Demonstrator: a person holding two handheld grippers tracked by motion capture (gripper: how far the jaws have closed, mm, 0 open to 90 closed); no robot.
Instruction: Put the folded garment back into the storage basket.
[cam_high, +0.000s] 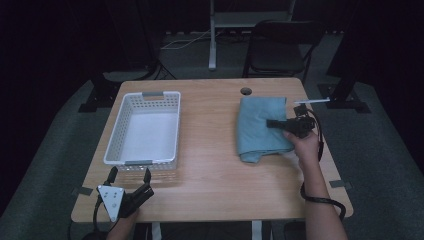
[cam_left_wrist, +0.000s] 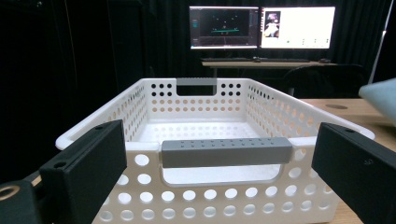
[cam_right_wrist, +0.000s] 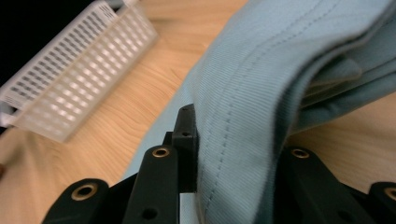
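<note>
Between the right hand-held gripper's (cam_right_wrist: 224, 186) jaws, the folded blue cloth (cam_right_wrist: 261, 93) sits clamped, apparently several layers.

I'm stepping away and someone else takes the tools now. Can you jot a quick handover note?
Right tool: shut on the folded blue cloth, gripping its edge at the table's right side.
Left tool: open, empty, just in front of the white basket, jaws either side of its grey handle.
Done: cloth gripped.
Left: probably carry the cloth over and put it into the basket, which has nothing in it.
</note>
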